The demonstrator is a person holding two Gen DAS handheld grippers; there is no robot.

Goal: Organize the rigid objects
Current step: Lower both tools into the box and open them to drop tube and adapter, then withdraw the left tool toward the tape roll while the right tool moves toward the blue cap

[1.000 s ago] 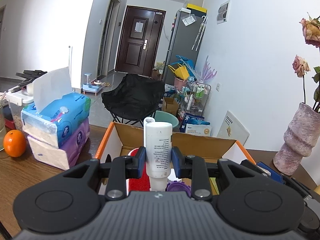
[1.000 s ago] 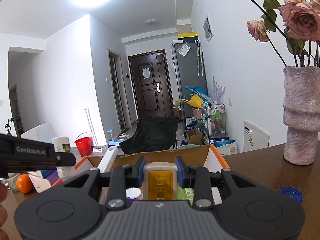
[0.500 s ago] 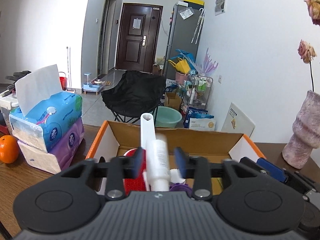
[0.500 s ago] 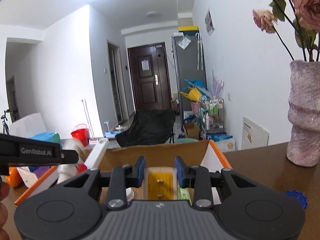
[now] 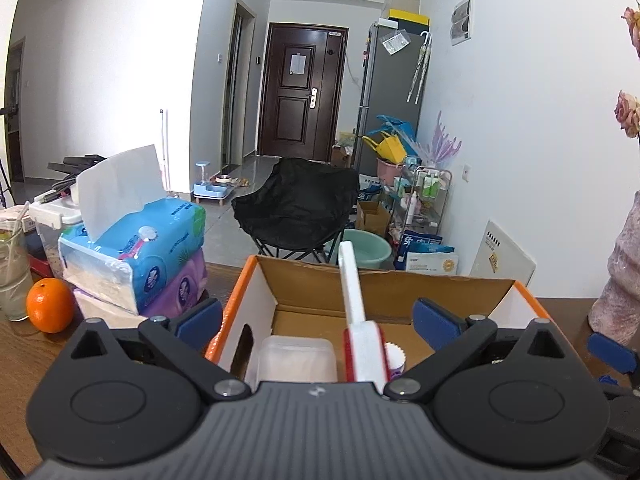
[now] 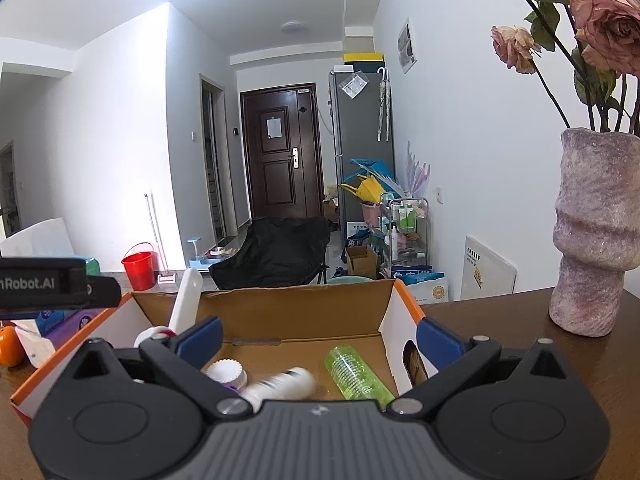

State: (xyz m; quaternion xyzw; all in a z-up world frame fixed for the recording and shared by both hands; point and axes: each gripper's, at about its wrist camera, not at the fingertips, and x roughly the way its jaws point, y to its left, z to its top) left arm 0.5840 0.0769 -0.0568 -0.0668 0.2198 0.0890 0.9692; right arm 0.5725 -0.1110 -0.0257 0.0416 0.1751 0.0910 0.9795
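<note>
An open cardboard box (image 5: 384, 284) with orange edges stands on the wooden table; it also shows in the right wrist view (image 6: 296, 312). My left gripper (image 5: 316, 316) is open and empty above the box. My right gripper (image 6: 318, 334) is open and empty above the box too. Inside lie a white bottle (image 6: 280, 386), blurred, a green ribbed bottle (image 6: 356, 372), a white scalloped cap (image 6: 226, 372), a clear lidded container (image 5: 296, 360) and a white-handled red tool (image 5: 354, 304) leaning on the back wall.
Stacked tissue packs (image 5: 136, 256) and an orange (image 5: 50, 310) lie left of the box. A glass (image 5: 12, 272) stands at the far left. A pink vase (image 6: 592, 232) with roses stands to the right. A blue cap (image 5: 606, 380) lies by the box.
Both grippers have opened. The left one let go of the white bottle and the right one let go of the yellow-and-white item; the bottle now lies in the box.
</note>
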